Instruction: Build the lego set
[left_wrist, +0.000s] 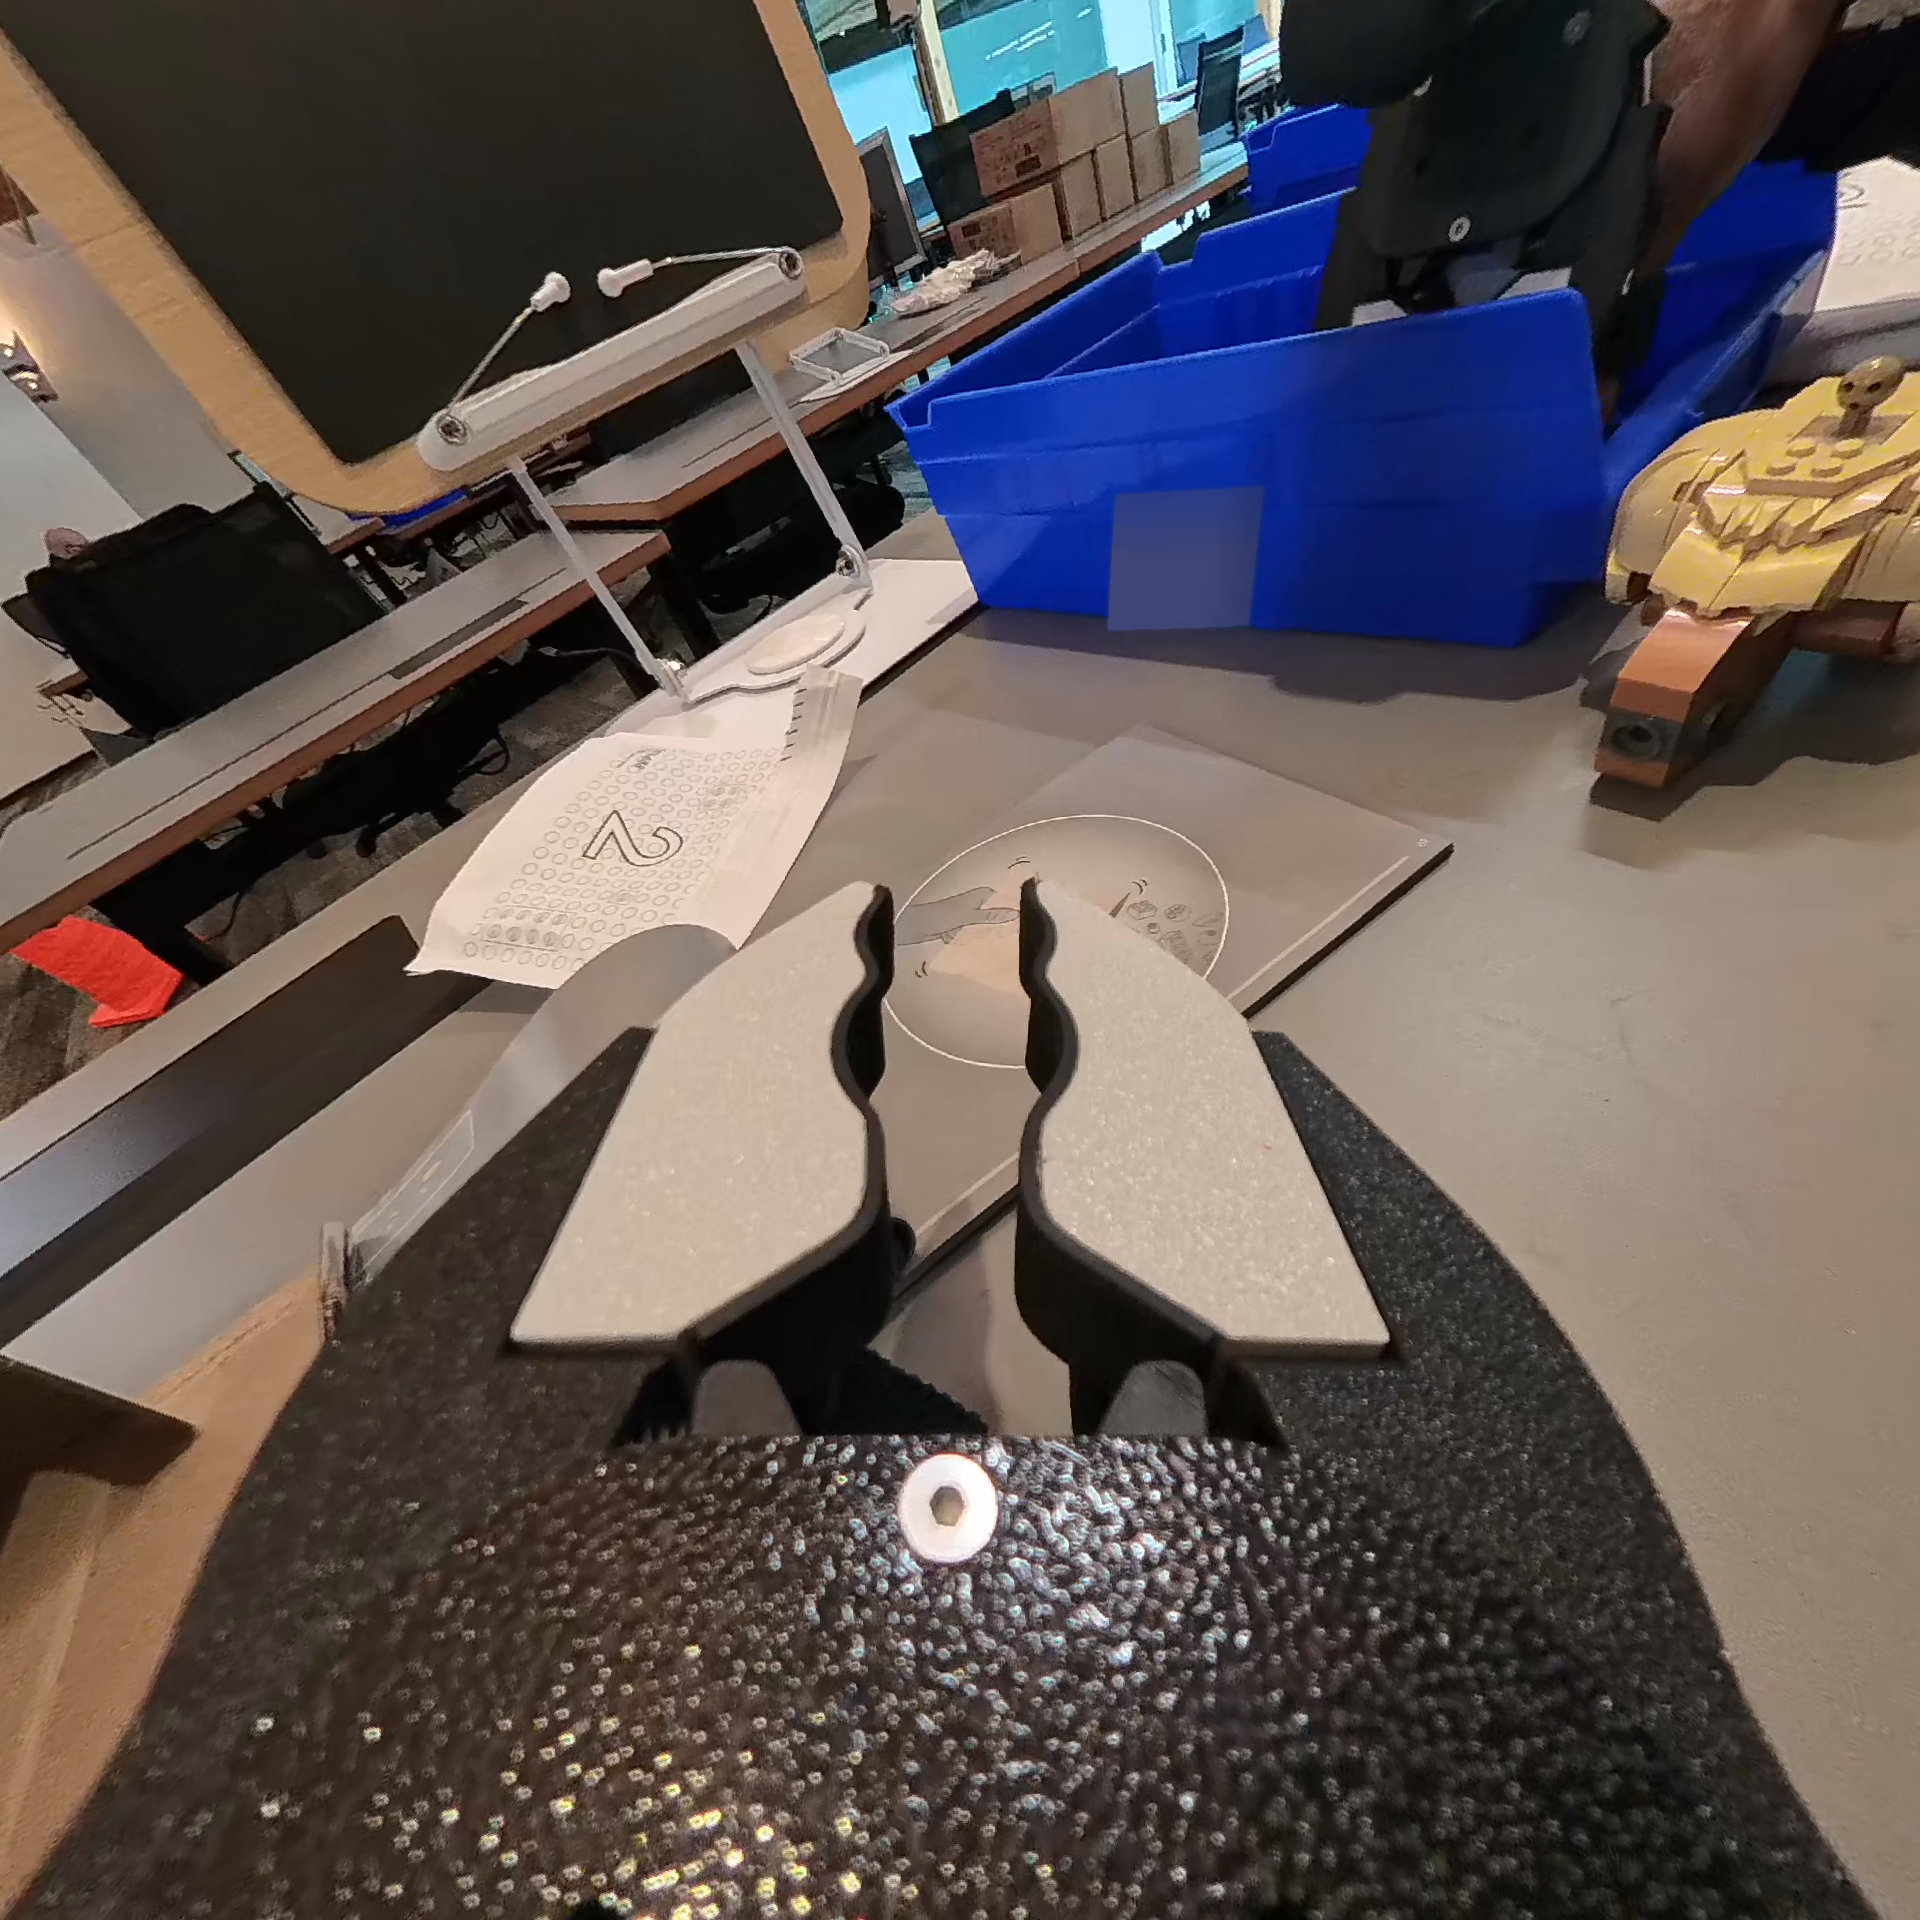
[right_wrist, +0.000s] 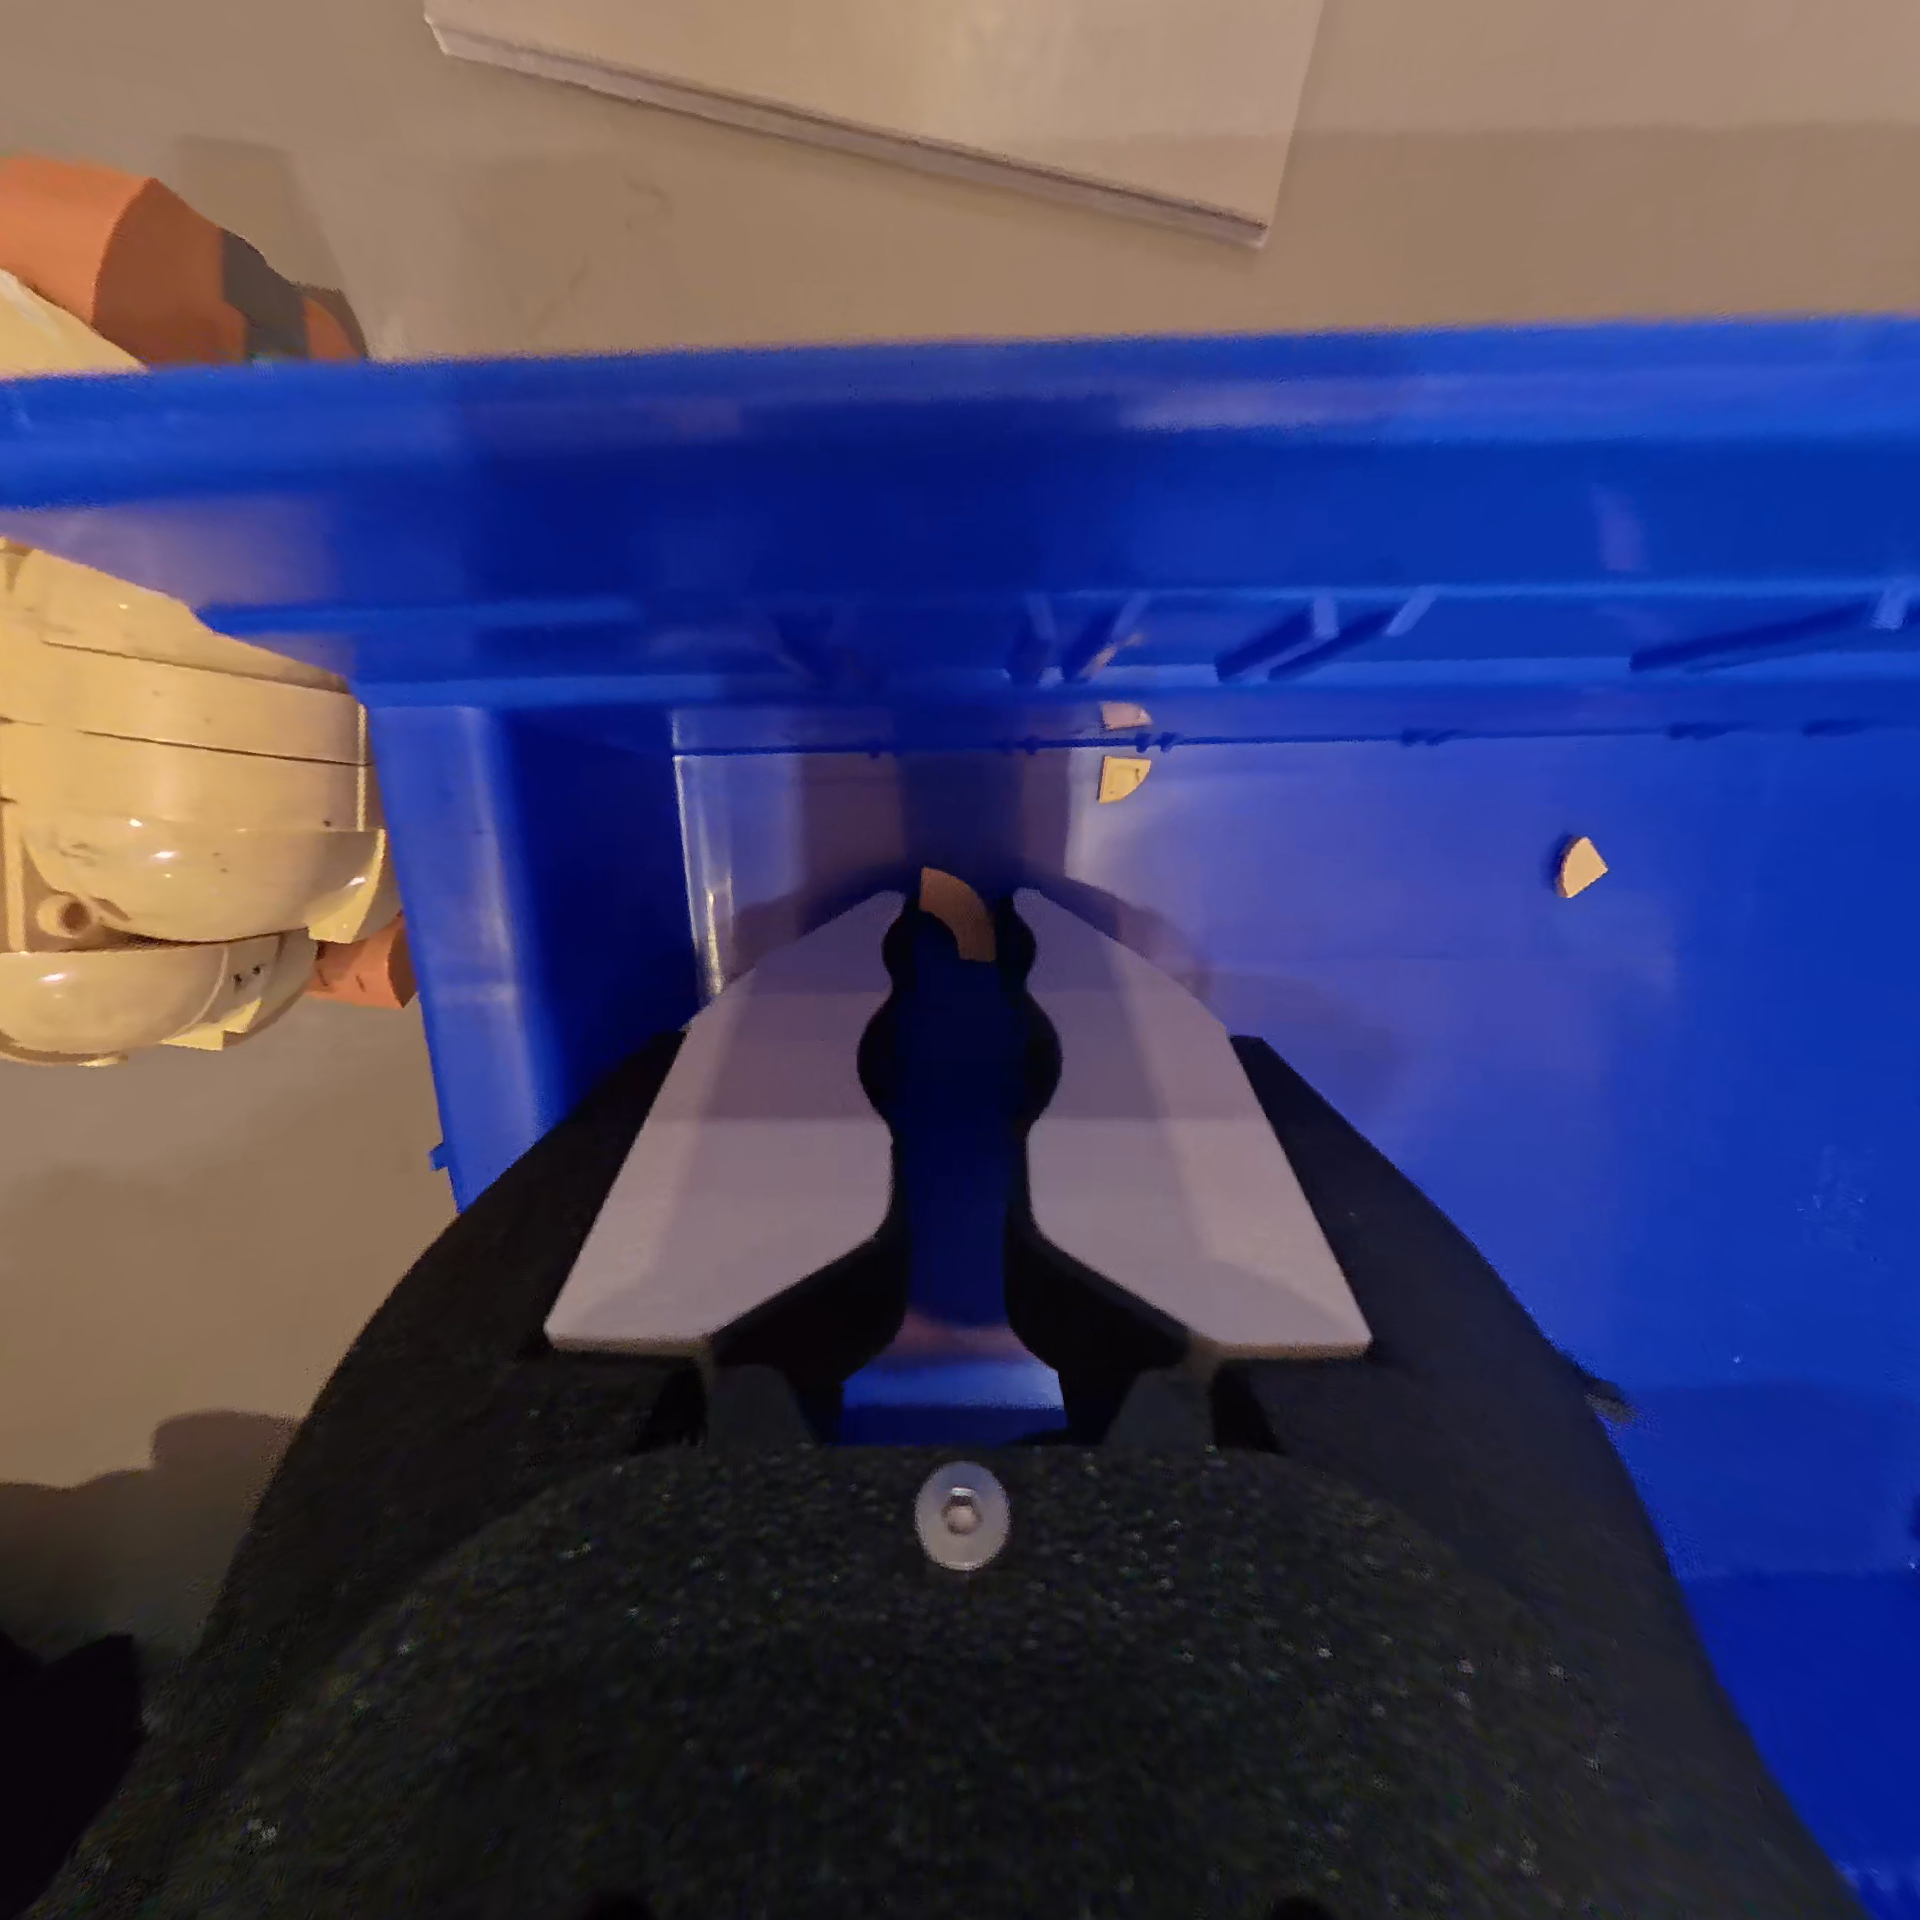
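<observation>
Grey tabletop (left_wrist: 1558, 1091) holds my things, with long desks and brown boxes far behind. My left tool (left_wrist: 956, 914) hangs over a flat grey board with a circle drawing (left_wrist: 1195, 831), its fingers a little apart with nothing between them. A white paper bag (left_wrist: 613, 862) lies just beside it. My right tool (right_wrist: 958, 920) is down inside the blue bin (right_wrist: 1039, 468), and a small tan curved piece (right_wrist: 954, 909) sits right between its fingertips, which are nearly together; it looks pinched. Two more tan bits (right_wrist: 1580, 865) lie on the bin floor. A tan and brown brick model (left_wrist: 1766, 520) sits beside the bin.
</observation>
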